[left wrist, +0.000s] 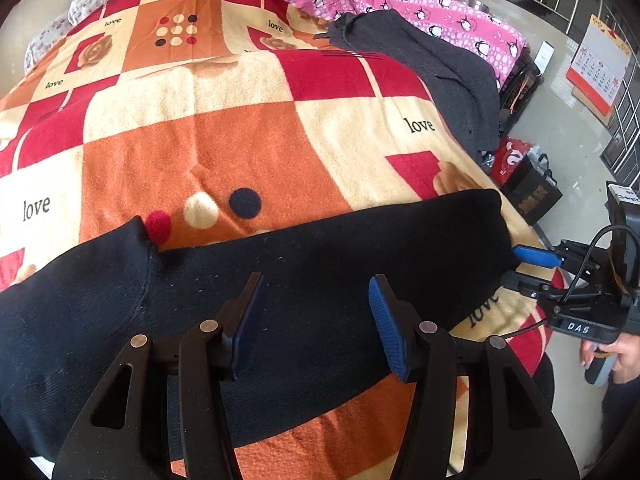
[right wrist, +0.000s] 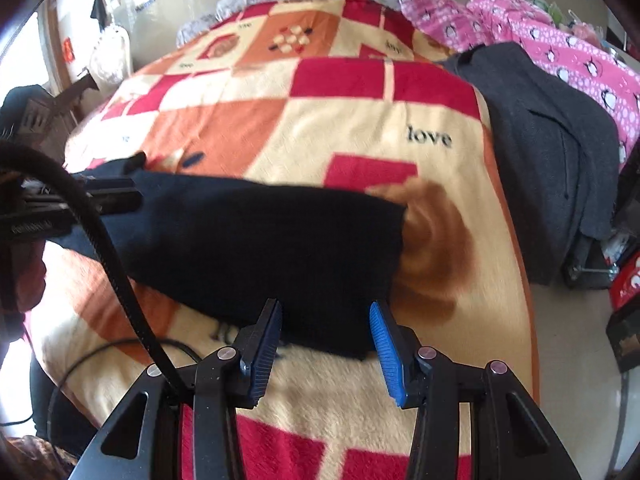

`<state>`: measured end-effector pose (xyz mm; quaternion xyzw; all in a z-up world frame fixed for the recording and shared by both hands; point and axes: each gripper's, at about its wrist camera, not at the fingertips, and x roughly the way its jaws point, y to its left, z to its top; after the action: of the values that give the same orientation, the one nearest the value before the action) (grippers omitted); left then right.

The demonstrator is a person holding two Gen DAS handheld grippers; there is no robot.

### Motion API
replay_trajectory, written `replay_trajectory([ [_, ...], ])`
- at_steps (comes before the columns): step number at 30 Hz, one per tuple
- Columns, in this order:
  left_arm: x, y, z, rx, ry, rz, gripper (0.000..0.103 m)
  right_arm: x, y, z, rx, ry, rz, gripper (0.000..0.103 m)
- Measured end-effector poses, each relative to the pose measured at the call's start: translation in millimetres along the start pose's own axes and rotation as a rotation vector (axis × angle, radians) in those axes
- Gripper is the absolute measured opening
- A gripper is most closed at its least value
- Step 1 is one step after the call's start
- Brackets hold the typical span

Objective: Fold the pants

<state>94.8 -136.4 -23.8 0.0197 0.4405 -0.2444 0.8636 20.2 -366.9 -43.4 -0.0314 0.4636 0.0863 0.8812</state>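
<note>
Black pants point(left wrist: 320, 248) lie folded lengthwise in a long band across the checked blanket point(left wrist: 224, 140). My left gripper point(left wrist: 316, 280) hovers open over the middle of the band, with flat cloth showing between its blue pads. My right gripper point(right wrist: 325, 305) stands open over the near corner of the pants' end point(right wrist: 260, 240), and its pads do not press on the cloth. In the left wrist view the right gripper point(left wrist: 514, 266) sits at the band's right end, held by a hand point(left wrist: 608, 354). The left gripper's fingers point(right wrist: 120, 196) show at the far left of the right wrist view.
A dark grey garment point(left wrist: 452, 76) hangs over the bed's right edge, with pink penguin-print bedding point(left wrist: 400, 4) behind it. Bags point(left wrist: 528, 192) stand on the floor to the right of the bed. A black cable point(right wrist: 120, 280) crosses the left of the right wrist view.
</note>
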Motion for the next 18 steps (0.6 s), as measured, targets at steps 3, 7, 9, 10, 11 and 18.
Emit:
replay_trajectory([
  [3, -1, 4, -3, -0.001, -0.002, 0.021, 0.053, -5, -14, -5, 0.064, 0.013, -0.011, 0.044],
  [7, -3, 10, -6, -0.024, -0.010, 0.017, 0.053, -29, -19, 4, 0.125, -0.102, 0.049, 0.048],
  [9, -5, 14, -6, -0.037, -0.014, 0.009, 0.053, -33, -20, 12, 0.155, -0.137, 0.069, 0.055],
  [10, -7, 16, -6, -0.043, -0.018, 0.007, 0.053, -31, -20, 18, 0.171, -0.150, 0.067, 0.057],
  [11, -8, 20, -5, -0.051, -0.022, 0.001, 0.053, -28, -21, 22, 0.182, -0.155, 0.065, 0.057],
  [18, -3, 43, 9, -0.083, -0.009, -0.011, 0.053, 26, -32, 54, 0.210, -0.096, 0.017, 0.053],
])
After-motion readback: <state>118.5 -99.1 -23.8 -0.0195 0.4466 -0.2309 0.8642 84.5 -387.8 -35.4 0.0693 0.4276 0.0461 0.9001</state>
